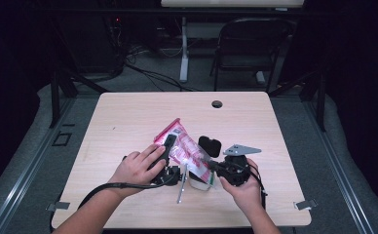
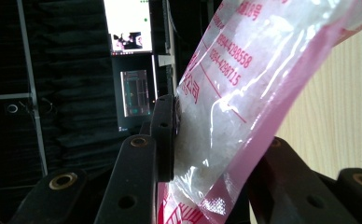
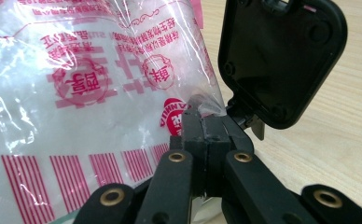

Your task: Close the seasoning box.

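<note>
Sitting mid-front on the wooden counter (image 1: 128, 122), the pink-printed clear plastic bag (image 1: 184, 148) of white granules is tilted up off the surface, held from both ends; left claw (image 2: 207, 154) clamps the bag's body, one pad pressed into the film and the other jaw behind the pink edge; right claw (image 3: 206, 128) is pinched fully together on a bag corner. Just beside the bag: a white cup (image 1: 198, 181) under its lower end, a black flat lid-like piece (image 1: 209, 145) to its right, a thin metal rod (image 1: 181, 187) lying near the front edge.
</note>
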{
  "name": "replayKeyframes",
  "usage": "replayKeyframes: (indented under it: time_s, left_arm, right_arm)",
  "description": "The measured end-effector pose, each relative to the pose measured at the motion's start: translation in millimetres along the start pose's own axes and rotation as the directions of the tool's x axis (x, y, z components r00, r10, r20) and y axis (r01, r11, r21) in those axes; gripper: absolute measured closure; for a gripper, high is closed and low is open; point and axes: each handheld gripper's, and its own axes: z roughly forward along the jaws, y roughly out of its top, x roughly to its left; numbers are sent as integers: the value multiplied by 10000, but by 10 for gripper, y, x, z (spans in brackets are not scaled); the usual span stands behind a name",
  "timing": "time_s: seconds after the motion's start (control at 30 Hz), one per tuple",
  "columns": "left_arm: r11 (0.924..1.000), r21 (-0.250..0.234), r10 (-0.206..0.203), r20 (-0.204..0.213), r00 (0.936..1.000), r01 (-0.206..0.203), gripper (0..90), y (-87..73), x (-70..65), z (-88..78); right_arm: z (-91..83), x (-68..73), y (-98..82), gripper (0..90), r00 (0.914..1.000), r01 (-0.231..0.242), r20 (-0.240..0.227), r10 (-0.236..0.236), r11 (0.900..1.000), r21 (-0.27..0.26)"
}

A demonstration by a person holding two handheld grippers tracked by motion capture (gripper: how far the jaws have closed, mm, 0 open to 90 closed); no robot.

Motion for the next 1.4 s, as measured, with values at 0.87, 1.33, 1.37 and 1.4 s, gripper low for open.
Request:
replayKeyframes:
  time_s: [0.87,1.33,1.37,1.4]
  left_arm:
    - [9995,-140,278,-201,9994,-281,715,21,-3,-19]
    - [9998,-199,54,-190,9998,-58,717,-5,-8,-37]
    - [9998,-198,55,-190,9998,-58,717,-4,-8,-38]
    - [9998,-199,91,-178,9998,-94,717,-2,-6,-38]
  right_arm:
    - [30,-26,-14,896,9998,-167,-47,168,9998,129]
    - [42,-25,-10,900,9998,-175,-121,176,9998,61]
    - [48,-22,-12,900,9998,-181,-121,181,9998,36]
    - [50,-23,-13,900,9998,-163,-123,164,9998,66]
